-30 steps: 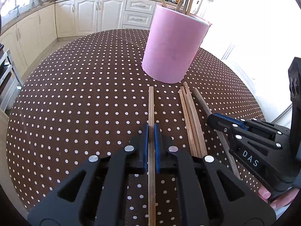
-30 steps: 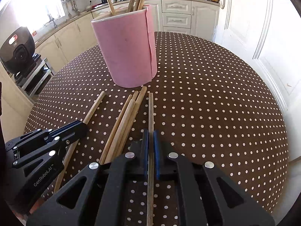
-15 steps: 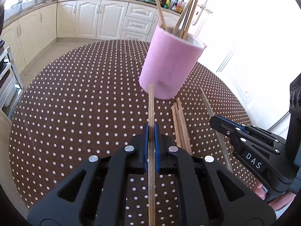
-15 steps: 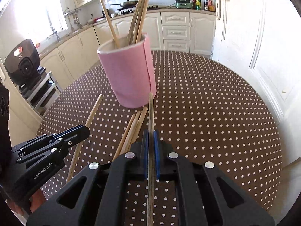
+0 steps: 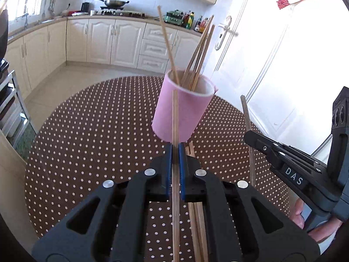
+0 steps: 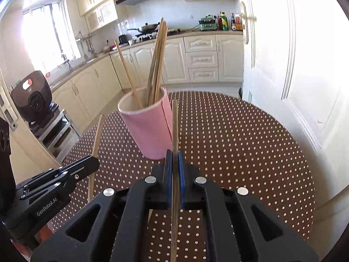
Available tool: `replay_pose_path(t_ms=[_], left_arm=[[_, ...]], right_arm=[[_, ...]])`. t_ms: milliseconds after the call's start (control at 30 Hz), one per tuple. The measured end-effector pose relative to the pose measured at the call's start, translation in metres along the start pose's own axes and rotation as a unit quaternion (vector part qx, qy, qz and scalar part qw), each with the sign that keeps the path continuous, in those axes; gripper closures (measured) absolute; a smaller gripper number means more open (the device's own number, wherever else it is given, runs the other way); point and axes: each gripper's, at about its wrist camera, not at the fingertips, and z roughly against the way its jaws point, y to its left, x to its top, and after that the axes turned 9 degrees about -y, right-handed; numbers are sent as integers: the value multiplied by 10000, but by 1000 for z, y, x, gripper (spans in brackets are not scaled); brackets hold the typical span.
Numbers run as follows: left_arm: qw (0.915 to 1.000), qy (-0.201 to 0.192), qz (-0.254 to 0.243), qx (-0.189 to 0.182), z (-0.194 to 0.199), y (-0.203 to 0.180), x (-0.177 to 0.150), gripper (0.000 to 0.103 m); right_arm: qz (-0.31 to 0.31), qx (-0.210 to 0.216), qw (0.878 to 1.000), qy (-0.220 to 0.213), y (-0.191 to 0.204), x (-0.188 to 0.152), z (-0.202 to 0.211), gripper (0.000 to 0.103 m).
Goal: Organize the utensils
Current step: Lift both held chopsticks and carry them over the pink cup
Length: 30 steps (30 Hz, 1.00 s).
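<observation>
A: What are the two black tongs with blue pads doing?

B: The left gripper [image 5: 175, 152] is clamped on a thin wooden chopstick [image 5: 175, 118], which runs forward between its pads, with the far tip over the front of the tall pink cylindrical holder [image 5: 185, 111]. The right gripper [image 6: 174, 155] is clamped the same way on another wooden chopstick [image 6: 174, 126], its far tip just right of the holder.

A: Where is the holder?

B: Upright on the round table with the brown white-dotted cloth [image 5: 98, 131], toward the far side. Four or so wooden chopsticks [image 6: 157, 61] stand in it, leaning against its rim.

A: Anything on the cloth?

B: A small bundle of loose wooden chopsticks [image 5: 197, 218] lies flat near the left gripper, partly hidden under it.

A: And behind?

B: Cream kitchen cabinets [image 6: 200, 59] along the far wall and a white door [image 6: 294, 65] to the right.
</observation>
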Motion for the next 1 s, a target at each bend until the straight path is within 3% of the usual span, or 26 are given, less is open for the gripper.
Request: replay_pose_path(t_ms=[1000], left_arm=[[9945, -937, -417, 209, 35, -43, 59, 97]], right_arm=[[142, 259, 9941, -1042, 17, 63, 32, 99]])
